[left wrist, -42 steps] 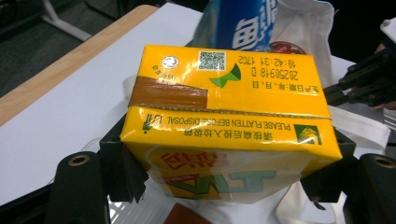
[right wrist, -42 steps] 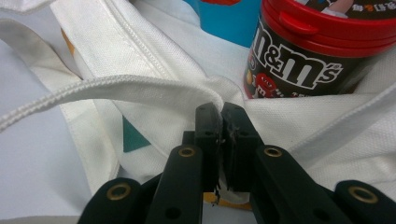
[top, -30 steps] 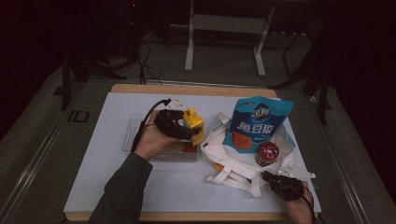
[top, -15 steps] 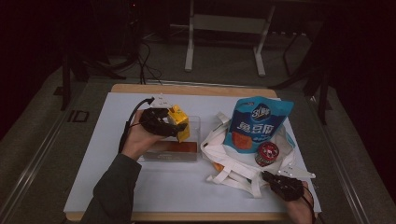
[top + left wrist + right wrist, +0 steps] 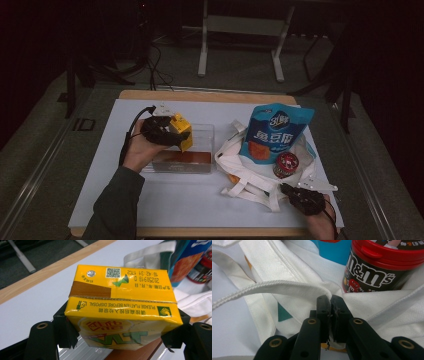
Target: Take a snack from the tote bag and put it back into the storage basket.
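Note:
My left gripper [image 5: 174, 134] is shut on a yellow drink carton [image 5: 181, 131], holding it over the left part of a clear plastic box [image 5: 202, 136]. In the left gripper view the carton [image 5: 122, 302] lies on its side between the two black jaws, which press on its ends. At the front right, my right gripper [image 5: 296, 193] is shut on the edge of a white tote bag [image 5: 245, 167]. The right gripper view has the jaws [image 5: 331, 302] pinched on the bag's cloth hem [image 5: 294, 287].
A blue snack pouch [image 5: 276, 131] and a red-lidded M&M's can [image 5: 286, 165] stand in the tote bag. A brown item [image 5: 181, 158] lies in the clear box. A white mat [image 5: 125, 200] covers the wooden table. A metal stand [image 5: 240, 30] is on the floor beyond.
My left hand has carried the yellow carton to the left and slightly down, over the clear box. The right gripper has stayed on the bag.

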`<state>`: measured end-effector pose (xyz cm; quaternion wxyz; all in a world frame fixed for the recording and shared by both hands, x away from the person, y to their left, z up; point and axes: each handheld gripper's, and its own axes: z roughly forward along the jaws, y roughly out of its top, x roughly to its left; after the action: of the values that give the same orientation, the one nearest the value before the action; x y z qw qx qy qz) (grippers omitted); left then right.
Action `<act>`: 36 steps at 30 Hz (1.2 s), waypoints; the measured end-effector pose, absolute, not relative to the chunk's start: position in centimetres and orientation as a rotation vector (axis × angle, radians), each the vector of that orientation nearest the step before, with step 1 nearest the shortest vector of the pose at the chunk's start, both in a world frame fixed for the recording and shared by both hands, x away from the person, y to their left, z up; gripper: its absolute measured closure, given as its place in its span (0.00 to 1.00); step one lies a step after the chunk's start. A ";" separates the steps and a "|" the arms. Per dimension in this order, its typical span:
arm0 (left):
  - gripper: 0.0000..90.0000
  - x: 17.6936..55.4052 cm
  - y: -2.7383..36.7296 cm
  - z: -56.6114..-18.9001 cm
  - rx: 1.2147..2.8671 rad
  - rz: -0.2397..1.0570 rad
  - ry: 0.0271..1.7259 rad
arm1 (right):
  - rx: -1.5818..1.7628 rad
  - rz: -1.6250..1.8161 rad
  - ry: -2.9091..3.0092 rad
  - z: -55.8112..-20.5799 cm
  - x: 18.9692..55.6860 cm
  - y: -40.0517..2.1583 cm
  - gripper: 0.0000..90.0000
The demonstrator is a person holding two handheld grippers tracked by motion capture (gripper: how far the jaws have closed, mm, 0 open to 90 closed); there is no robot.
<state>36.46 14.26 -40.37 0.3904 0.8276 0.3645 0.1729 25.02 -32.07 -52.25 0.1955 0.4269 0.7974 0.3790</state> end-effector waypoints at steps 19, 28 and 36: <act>0.32 37.0 16.2 -41.4 2.081 0.476 1.037 | 1.197 1.061 2.234 -52.2 25.0 -32.1 0.95; 0.32 37.4 17.0 -42.0 2.075 0.506 1.109 | 1.198 1.062 2.234 -52.2 25.0 -32.1 0.95; 0.32 37.7 17.6 -42.4 2.053 0.547 1.174 | 1.197 1.062 2.234 -52.2 25.0 -32.1 0.95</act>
<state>37.66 17.61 -42.40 0.3496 0.7924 0.4531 0.2111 25.02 -32.06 -52.24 0.1956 0.4273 0.7972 0.3789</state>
